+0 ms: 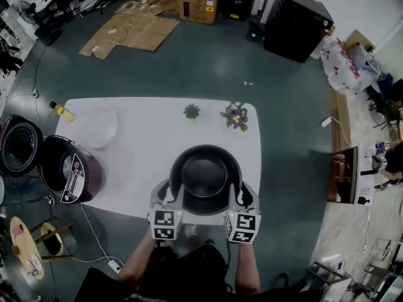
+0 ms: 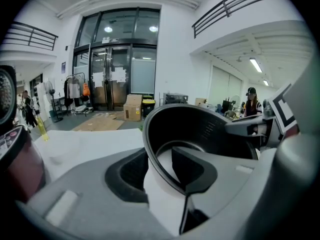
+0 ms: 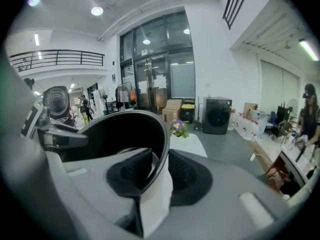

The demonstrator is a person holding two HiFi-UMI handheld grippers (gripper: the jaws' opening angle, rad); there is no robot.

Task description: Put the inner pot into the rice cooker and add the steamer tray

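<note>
**Head view: pot pinched at both rims**

Shows the pot (image 1: pixel 205 178) low centre of the frame, above the near edge of the table (image 1: pixel 145 143). Shows the left gripper (image 1: pixel 170 197) clamped on its left rim and the right gripper (image 1: pixel 240 197) on its right. Also places the open cooker (image 1: pixel 66 168) far left and a clear tray (image 1: pixel 97 126) upper left. Only in the gripper views: pads (image 3: pixel 184 171) squeezing the thin wall, one inside, one outside. Probably rigid, fairly heavy, smooth-coated and slippery. Best held at opposite rim points and kept level.
</note>
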